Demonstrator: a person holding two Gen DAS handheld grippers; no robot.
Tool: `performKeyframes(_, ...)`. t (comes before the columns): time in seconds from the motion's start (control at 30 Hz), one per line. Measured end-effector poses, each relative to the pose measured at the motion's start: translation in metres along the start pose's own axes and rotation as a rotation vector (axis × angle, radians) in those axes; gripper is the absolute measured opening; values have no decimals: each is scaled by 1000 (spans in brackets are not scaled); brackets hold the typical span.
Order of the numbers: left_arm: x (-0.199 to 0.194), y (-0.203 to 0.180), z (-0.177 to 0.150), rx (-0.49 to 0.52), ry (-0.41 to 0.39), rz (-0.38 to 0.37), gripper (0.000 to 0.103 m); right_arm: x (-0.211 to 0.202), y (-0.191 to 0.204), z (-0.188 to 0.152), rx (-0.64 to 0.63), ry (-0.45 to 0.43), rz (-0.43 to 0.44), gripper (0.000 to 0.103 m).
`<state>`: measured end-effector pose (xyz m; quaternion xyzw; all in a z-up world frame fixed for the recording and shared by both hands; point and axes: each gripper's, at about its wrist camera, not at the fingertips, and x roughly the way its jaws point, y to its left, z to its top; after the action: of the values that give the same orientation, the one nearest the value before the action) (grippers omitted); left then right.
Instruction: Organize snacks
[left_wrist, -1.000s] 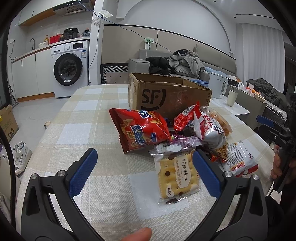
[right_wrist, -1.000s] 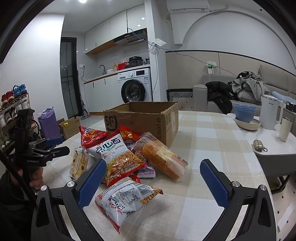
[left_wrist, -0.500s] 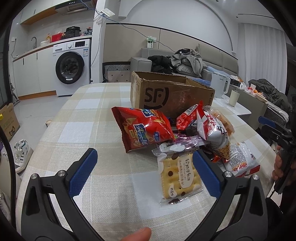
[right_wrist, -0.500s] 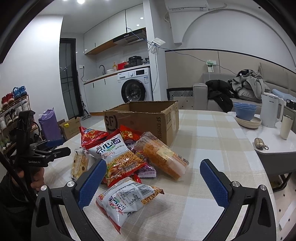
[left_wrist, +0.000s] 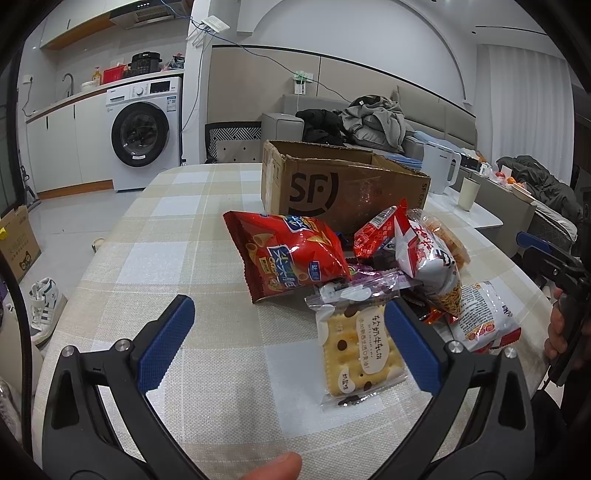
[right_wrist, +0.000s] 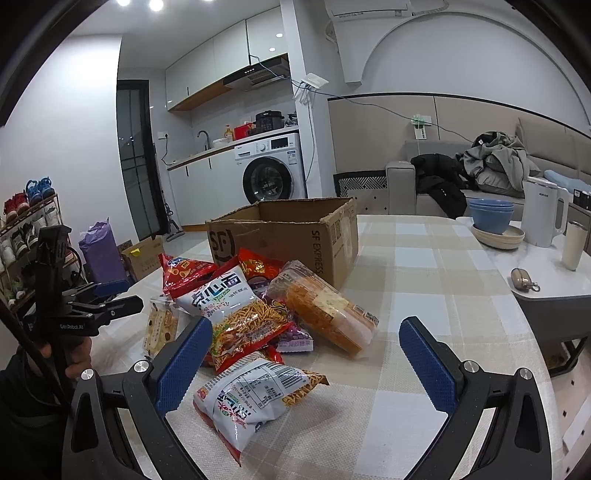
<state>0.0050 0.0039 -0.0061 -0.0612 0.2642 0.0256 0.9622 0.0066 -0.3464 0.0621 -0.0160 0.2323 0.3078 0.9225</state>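
Left gripper spread wide above the checked tablecloth, clamped on nothing, right blue pad overlapping the clear-wrapped cracker pack with Chinese print. Right gripper likewise held apart and empty, over a white noodle bag showing a nutrition table. Beyond, heaped together: red chip bag, noodle bag, clear tray of orange snacks, purple pack mostly buried, writing too small to read. Behind the heap, open cardboard box marked "SF" and "SF EXPRESS", inside hidden. Far back, washing machine.
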Motion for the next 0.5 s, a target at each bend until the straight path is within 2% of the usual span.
performKeyframes(0.5, 0, 2, -1, 0, 1, 1, 102, 4, 2, -1, -6, 37, 5, 103)
